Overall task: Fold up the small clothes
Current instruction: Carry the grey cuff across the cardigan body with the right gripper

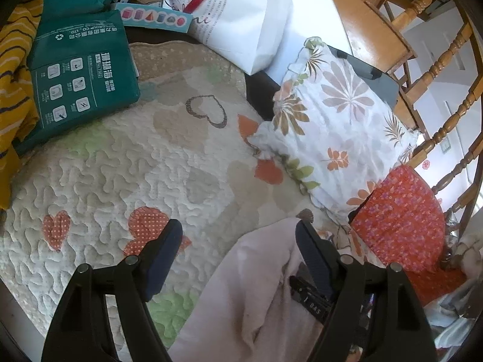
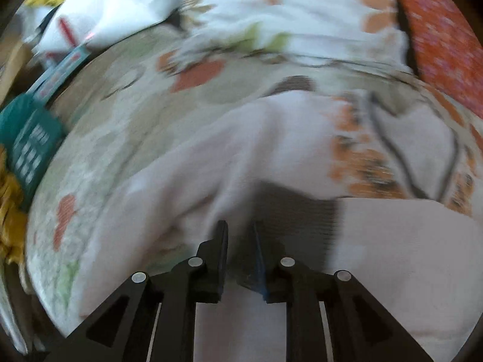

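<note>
A pale pink garment lies bunched on the quilted heart-pattern bedspread. My left gripper is open above it, its right finger at the cloth's top edge and its left finger over the bare quilt. In the blurred right wrist view, my right gripper has its jaws nearly together around a raised fold of the pink garment, which spreads out ahead and to the right.
A floral pillow and a red patterned cushion lie right. A green package, a yellow striped cloth and a white paper bag sit at the back. Wooden chairs stand beyond.
</note>
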{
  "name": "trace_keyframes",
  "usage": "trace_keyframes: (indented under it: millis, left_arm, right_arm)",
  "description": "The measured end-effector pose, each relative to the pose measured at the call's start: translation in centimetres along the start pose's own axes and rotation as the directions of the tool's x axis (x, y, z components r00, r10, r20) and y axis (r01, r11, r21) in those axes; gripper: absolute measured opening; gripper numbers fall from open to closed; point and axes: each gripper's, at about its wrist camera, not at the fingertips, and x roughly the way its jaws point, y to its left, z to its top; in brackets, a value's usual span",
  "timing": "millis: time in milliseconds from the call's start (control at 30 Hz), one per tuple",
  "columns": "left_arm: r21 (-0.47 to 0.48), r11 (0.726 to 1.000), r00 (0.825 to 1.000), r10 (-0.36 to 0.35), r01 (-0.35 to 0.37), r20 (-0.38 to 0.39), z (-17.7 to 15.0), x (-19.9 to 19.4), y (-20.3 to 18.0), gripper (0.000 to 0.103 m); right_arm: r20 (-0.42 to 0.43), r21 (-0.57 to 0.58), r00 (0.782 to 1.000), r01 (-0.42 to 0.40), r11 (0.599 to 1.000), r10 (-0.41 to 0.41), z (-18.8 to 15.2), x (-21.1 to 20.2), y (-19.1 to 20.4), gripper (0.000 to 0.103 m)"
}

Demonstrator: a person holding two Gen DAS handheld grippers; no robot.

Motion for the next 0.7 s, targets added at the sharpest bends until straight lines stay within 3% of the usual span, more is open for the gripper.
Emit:
trace_keyframes:
  millis: [100, 233, 333, 400, 500, 600, 700]
  left_arm:
    - [-0.013, 1.000, 1.000, 0.016, -0.016, -0.004, 0.1, 0.0, 0.6, 0.076]
    - [-0.028, 0.998, 0.999, 0.050, -0.050, 0.007, 0.8, -0.6, 1.8, 0.077]
    - [-0.027, 0.992, 0.992, 0.123, -0.121, 0.043, 1.4, -1.7, 3.0, 0.078]
    - [-0.037, 0.984, 0.982, 0.179, -0.176, 0.067, 1.9, -2.6, 4.2, 0.078]
    - [-0.055, 0.963, 0.957, 0.270, -0.265, 0.108, 2.3, -4.1, 6.3, 0.078]
    - [-0.092, 0.941, 0.933, 0.335, -0.325, 0.131, 2.6, -5.4, 8.6, 0.078]
    - [-0.142, 0.935, 0.932, 0.342, -0.325, 0.123, 2.8, -6.2, 10.5, 0.078]
  right_arm:
    - [0.023, 0.000, 0.999, -0.025, 1.000, 0.025, -0.4, -1.6, 0.7, 0.036]
    - [0.023, -0.048, 0.997, -0.068, 0.997, 0.069, -3.1, -4.4, 2.1, 0.039]
    - [-0.018, -0.137, 0.987, -0.163, 0.977, 0.162, -6.7, -6.3, 4.9, 0.042]
    - [-0.070, -0.229, 0.969, -0.249, 0.941, 0.239, -9.7, -7.1, 8.0, 0.043]
    - [-0.133, -0.339, 0.942, -0.335, 0.879, 0.307, -13.7, -7.2, 12.1, 0.054]
    - [-0.171, -0.495, 0.949, -0.314, 0.810, 0.264, -17.2, -6.2, 15.7, 0.056]
    - [-0.172, -0.620, 0.966, -0.258, 0.741, 0.192, -20.0, -4.9, 18.3, 0.058]
